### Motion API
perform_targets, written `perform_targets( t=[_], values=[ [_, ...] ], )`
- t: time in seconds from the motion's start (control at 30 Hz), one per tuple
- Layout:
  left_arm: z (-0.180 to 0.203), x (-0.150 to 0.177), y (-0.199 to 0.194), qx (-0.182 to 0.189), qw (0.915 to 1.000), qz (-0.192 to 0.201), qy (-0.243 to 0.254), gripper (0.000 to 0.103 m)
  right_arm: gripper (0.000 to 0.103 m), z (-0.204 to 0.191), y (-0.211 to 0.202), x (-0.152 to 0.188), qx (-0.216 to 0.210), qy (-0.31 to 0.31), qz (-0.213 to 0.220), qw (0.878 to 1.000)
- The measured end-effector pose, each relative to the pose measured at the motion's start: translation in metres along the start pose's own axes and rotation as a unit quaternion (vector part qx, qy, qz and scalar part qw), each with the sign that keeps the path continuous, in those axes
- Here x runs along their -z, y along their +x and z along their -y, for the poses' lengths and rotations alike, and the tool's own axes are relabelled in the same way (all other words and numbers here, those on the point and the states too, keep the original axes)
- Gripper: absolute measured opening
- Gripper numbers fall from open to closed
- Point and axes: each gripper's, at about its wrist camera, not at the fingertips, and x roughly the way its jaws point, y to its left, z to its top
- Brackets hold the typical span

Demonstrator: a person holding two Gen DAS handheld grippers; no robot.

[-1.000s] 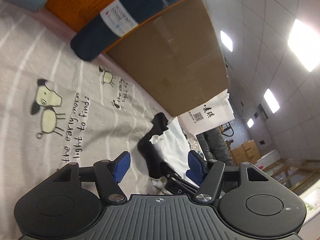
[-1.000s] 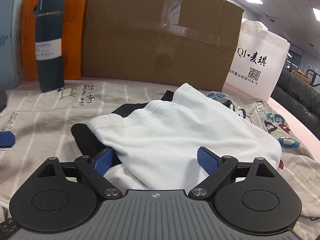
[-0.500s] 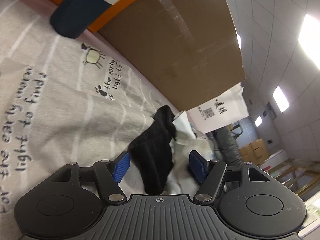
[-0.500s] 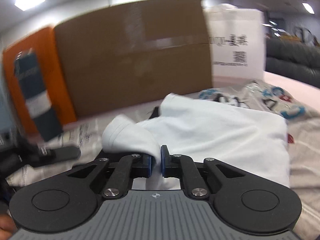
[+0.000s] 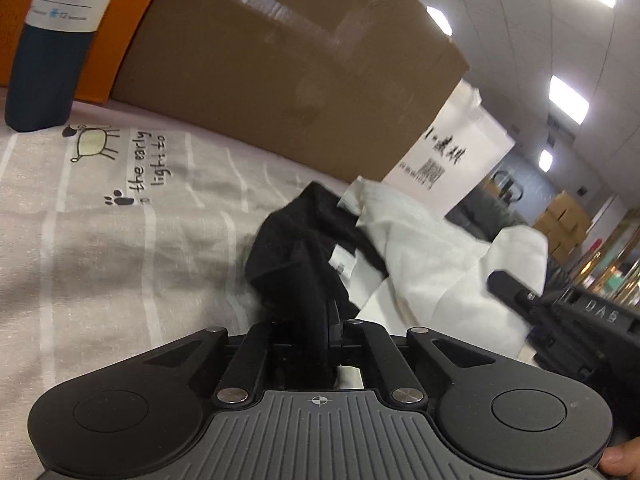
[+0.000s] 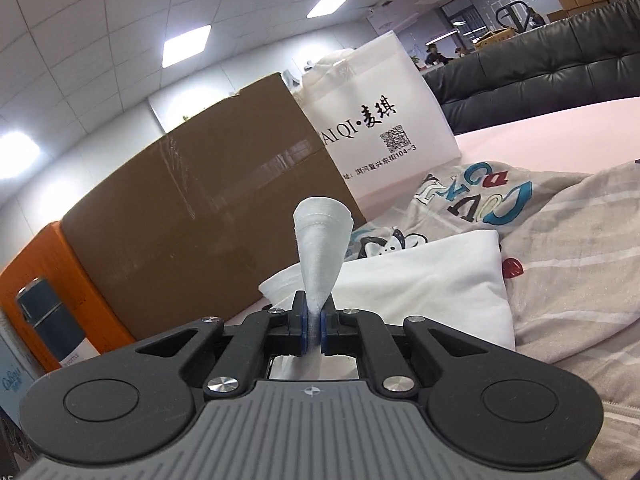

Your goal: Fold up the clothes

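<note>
Now left claw apparently tight on black garment, right claw pinching white shirt.

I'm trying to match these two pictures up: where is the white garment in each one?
Left wrist view: white garment lies right of centre, beside black cloth.
Right wrist view: centre, one fold pinched upward.
Shared landmark: the cardboard box behind it.

The left gripper has its jaws pressed together on black cloth; a fingertip of the person's hand shows at the lower right edge; the right gripper is clamped on a pinch of white cloth, which stands up between its blue pads.
</note>
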Motion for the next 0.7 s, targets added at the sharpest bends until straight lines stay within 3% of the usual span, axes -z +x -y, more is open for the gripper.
perform_targets(
  t=[0.23,0.5,0.7],
  values=[
    [0.024,0.002,-0.056,0.038,0.9932,0.079,0.077,0.003,0.005,0.002,-0.015,-0.008,-0.074,0.022,0.017,0.997],
    [0.016,-0.015,-0.150,0.076,0.9836,0.150,0.066,0.003,0.005,-0.029,-0.075,-0.031,-0.125,0.054,0.062,0.989],
    [-0.007,-0.037,-0.247,0.058,0.9655,0.244,0.071,0.003,0.005,-0.070,-0.114,-0.045,-0.152,0.054,0.093,0.982]
  ],
)
